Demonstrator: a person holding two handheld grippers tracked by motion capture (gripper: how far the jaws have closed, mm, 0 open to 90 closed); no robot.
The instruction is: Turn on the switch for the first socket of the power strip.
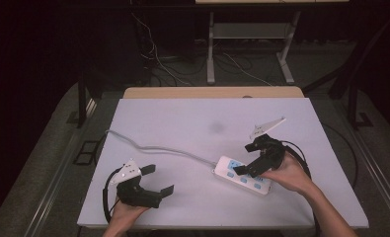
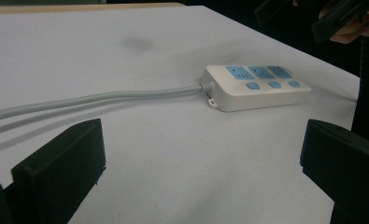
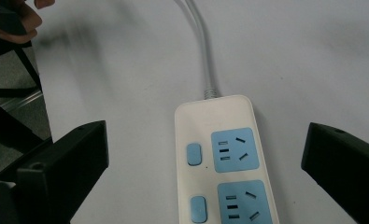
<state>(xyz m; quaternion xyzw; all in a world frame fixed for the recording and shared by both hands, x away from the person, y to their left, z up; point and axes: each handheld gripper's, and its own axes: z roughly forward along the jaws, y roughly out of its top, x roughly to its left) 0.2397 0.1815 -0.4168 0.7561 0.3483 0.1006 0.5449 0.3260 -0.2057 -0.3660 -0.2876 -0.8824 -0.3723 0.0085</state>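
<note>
Right hand-held gripper [image 1: 248, 158] spread wide above white power strip [image 1: 242, 175], left hand-held gripper [image 1: 158, 179] wide, holding nothing, over table [image 1: 182, 118]

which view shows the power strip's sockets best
The right gripper view: the power strip lies close below, socket slots and blue buttons sharp. The left gripper view shows it whole but farther off and side-on. In the high view it is small, partly under the right claw.

White table [image 1: 182, 118]; white power strip [image 1: 242, 176] flat on it, grey cable [image 1: 153, 147] trailing left.
</note>
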